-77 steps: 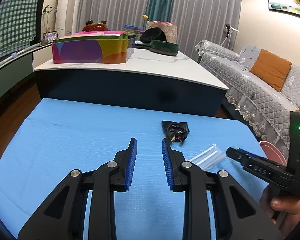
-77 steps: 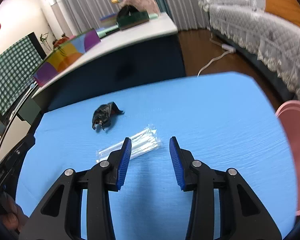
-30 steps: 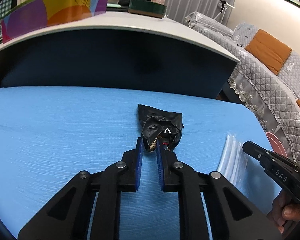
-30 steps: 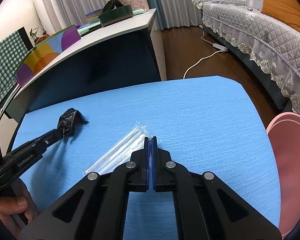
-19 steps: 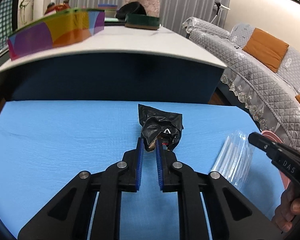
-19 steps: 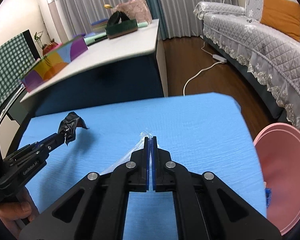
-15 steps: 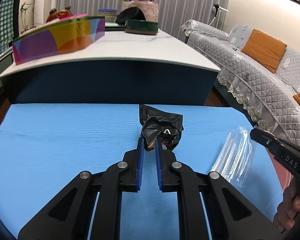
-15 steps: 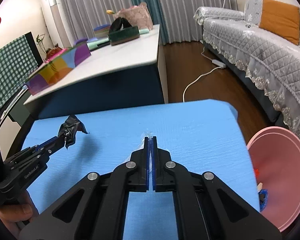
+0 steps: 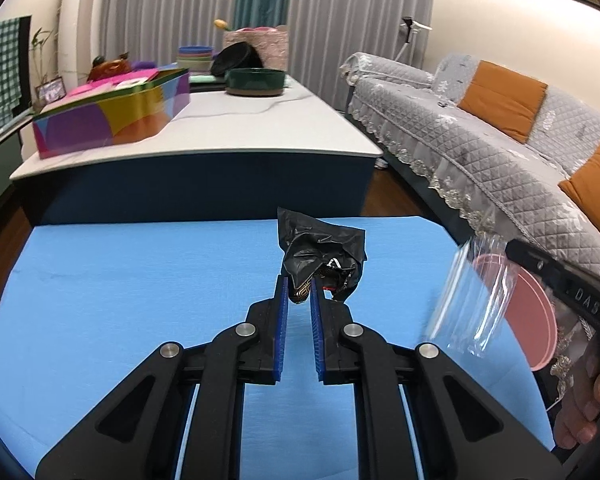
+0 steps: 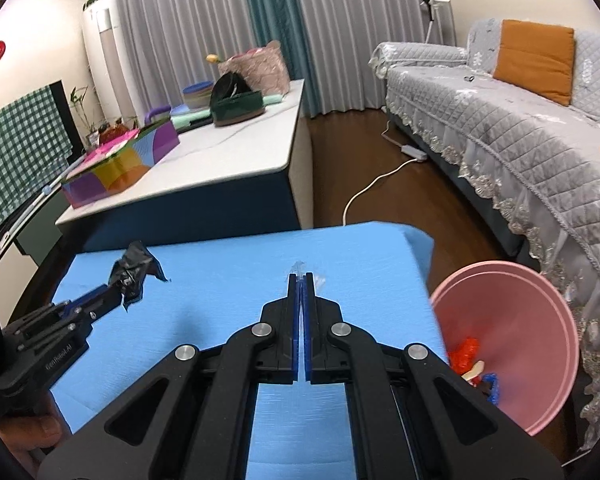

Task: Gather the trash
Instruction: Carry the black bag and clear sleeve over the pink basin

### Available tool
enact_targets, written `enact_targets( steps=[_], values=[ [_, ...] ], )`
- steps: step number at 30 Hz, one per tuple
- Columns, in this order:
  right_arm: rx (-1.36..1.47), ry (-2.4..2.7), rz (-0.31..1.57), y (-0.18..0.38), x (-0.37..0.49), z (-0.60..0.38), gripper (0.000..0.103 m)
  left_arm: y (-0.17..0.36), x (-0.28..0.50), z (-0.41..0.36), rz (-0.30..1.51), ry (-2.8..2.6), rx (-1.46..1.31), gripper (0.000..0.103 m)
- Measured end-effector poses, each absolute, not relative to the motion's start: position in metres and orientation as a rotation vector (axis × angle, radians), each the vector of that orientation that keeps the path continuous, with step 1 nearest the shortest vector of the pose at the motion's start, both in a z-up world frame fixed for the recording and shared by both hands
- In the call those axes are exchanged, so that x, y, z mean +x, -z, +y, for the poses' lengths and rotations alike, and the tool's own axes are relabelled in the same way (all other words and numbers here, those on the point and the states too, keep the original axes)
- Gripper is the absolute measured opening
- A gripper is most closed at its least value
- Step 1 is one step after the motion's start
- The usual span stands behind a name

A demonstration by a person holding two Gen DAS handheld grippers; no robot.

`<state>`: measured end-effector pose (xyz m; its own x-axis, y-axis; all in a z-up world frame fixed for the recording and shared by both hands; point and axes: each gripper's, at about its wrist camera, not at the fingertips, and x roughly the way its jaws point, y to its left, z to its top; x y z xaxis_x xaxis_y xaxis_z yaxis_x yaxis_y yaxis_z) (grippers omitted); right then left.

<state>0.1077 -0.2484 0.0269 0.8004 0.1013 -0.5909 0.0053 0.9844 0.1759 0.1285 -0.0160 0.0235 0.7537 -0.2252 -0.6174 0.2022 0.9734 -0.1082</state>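
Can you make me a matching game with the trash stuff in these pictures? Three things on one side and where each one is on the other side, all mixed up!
Things:
1. black wrapper
2. clear plastic bag
3. pink bin

Places:
A. on the floor beside the blue table
B. pinched in the left gripper
C. pinched in the right gripper

Pairs: 1-B, 2-C, 3-A

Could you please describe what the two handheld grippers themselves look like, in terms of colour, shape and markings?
Both the left gripper and the right gripper are matte black, with angular linkage arms, silver pivot rivets and ribbed blue pads. White lettering marks their sides. A bare hand grips the right one's handle.
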Motion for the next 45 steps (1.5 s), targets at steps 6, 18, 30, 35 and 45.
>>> enact_targets(
  steps=[6, 18, 30, 35, 45],
  values=[
    [0.173, -0.013, 0.6, -0.042, 0.095, -0.27, 0.002, -0.03, 0.124, -0.038, 0.666, 0.267, -0.02, 0.011],
    [0.183, 0.054, 0.556, -0.049, 0.081, -0.309, 0.002, -0.026, 0.125, -0.083, 0.667, 0.328, 0.007, 0.011],
    [0.219, 0.15, 0.539, -0.044, 0.07, -0.366, 0.001, -0.014, 0.131, -0.142, 0.67, 0.423, 0.029, 0.011],
    [0.239, 0.2, 0.536, -0.041, 0.068, -0.393, 0.001, -0.002, 0.133, -0.176, 0.68, 0.482, 0.036, 0.011],
    [0.237, 0.294, 0.566, -0.023, 0.071, -0.432, 0.001, 0.015, 0.131, -0.226, 0.688, 0.569, 0.04, 0.011]
  ],
)
